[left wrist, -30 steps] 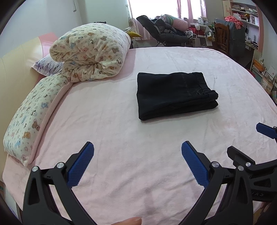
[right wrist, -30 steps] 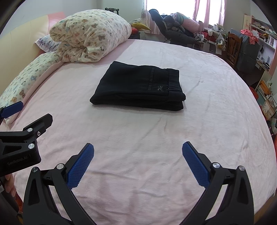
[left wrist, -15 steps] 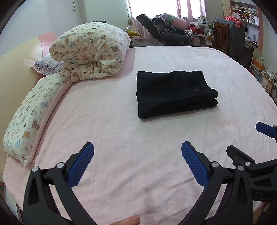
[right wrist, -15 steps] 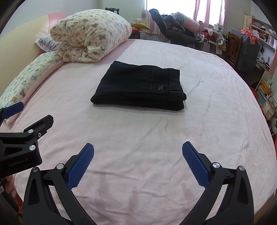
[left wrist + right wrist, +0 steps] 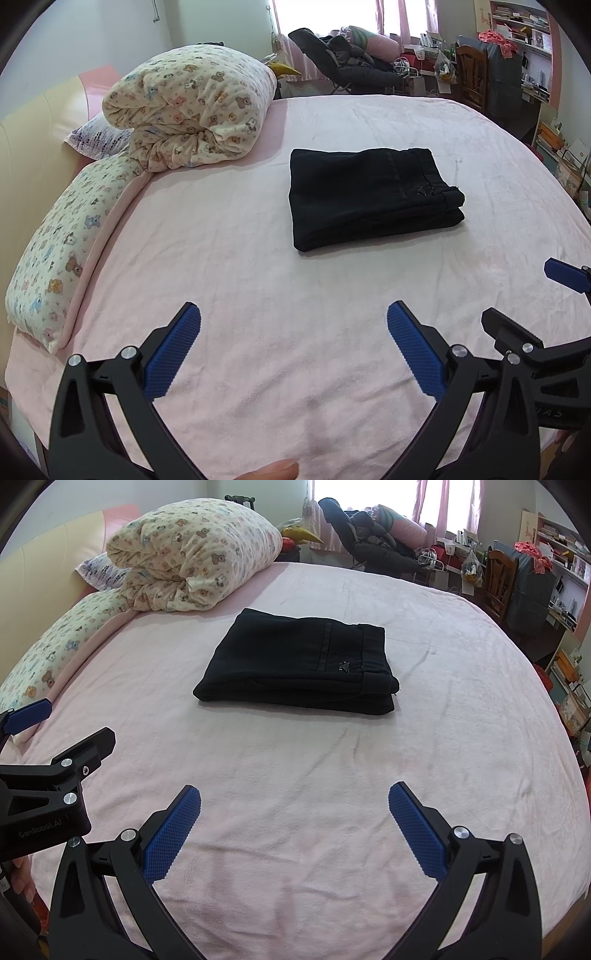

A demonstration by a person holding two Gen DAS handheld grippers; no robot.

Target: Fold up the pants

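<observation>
Left wrist view shows almost nothing has shifted over the last second: the pants (image 5: 373, 197) lie folded at centre frame on the bed (image 5: 258, 295). My left hand-held gripper (image 5: 293, 345) and right hand-held gripper (image 5: 294, 825) stay spread and empty, well short of them, so I judge the folding finished.

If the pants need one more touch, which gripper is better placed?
Neither clearly. The pants lie folded on the bed, apart from both open grippers. The right gripper perhaps faces them more squarely than the left gripper.

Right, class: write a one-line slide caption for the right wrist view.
Folded black pants lie on the pink bed; open right gripper hovers short of them.
</observation>
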